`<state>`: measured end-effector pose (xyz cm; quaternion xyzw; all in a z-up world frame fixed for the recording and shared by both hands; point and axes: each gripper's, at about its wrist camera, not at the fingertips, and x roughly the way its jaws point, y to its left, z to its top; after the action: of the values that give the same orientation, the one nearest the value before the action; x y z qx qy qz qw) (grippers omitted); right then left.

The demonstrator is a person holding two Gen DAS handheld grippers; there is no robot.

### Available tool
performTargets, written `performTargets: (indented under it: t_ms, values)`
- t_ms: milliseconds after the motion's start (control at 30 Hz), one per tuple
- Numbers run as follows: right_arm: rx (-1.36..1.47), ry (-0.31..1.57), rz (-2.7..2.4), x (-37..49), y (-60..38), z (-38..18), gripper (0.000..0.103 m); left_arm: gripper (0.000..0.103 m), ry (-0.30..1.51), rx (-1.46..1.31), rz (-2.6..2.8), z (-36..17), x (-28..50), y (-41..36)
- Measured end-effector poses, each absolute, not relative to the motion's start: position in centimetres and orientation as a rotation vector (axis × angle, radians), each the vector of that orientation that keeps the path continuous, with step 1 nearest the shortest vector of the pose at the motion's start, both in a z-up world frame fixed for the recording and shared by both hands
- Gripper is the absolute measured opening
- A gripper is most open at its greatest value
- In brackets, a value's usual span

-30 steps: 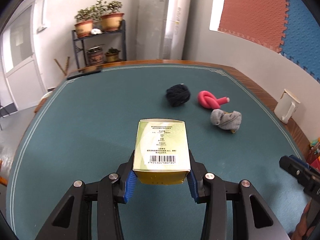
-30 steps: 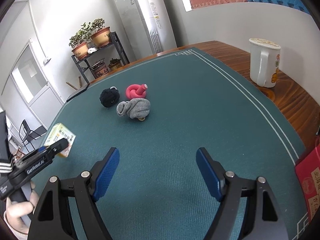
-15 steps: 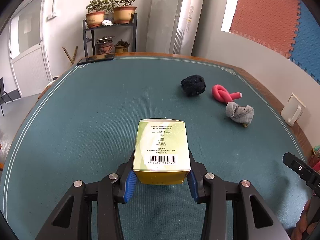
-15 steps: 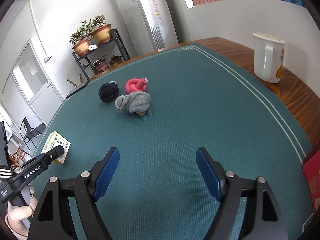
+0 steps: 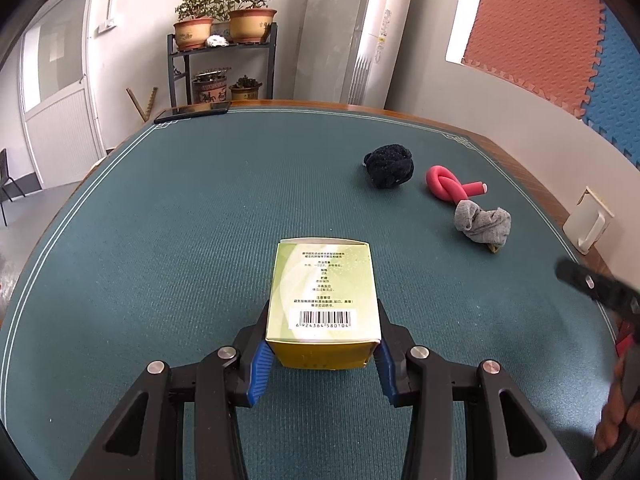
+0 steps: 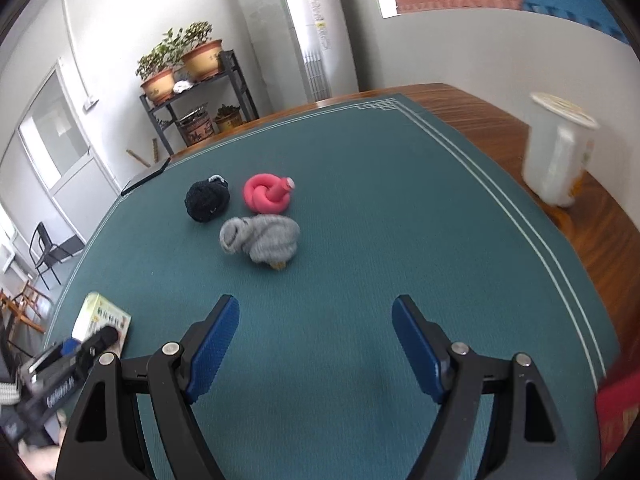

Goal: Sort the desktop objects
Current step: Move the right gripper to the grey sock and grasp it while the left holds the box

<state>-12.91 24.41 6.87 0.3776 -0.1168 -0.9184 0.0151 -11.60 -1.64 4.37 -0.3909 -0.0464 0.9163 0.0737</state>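
While the left gripper (image 5: 322, 354) stays out of the way of the loose items, its blue pads (image 5: 260, 368) are clamped on the two side walls of the green-and-yellow carton (image 5: 323, 294), barcode face up, low over the green table mat (image 5: 160, 240); gripping the near end leaves the far end free to be set down first. The right gripper (image 6: 316, 344) is empty, jaws wide apart, aimed at the soft items ahead of it, probably ready for the next pick. Nearest beyond its tips lies the grey balled sock (image 6: 262, 240); just behind that, the pink knotted foam roller (image 6: 267, 193) and the black balled sock (image 6: 207, 201) sit side by side, grouped together.
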Motion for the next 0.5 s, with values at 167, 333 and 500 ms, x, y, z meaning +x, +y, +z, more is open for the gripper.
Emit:
performTargets:
  t_ms: [167, 333, 500]
  values:
    - [1.199, -0.375, -2.801, -16.9, 23.2, 6.8, 0.082, 0.045, -0.146, -1.177, 2.750, 4.3, -11.7, -1.6]
    - [1.233, -0.359, -2.755, -20.0, 22.2, 5.8, 0.082, 0.045, -0.165, -1.200, 2.735, 3.9, -12.1, -1.6]
    - [1.279, -0.354, -2.745, -22.3, 22.1, 4.2, 0.082, 0.045, -0.175, -1.208, 2.726, 3.8, -12.3, -1.5]
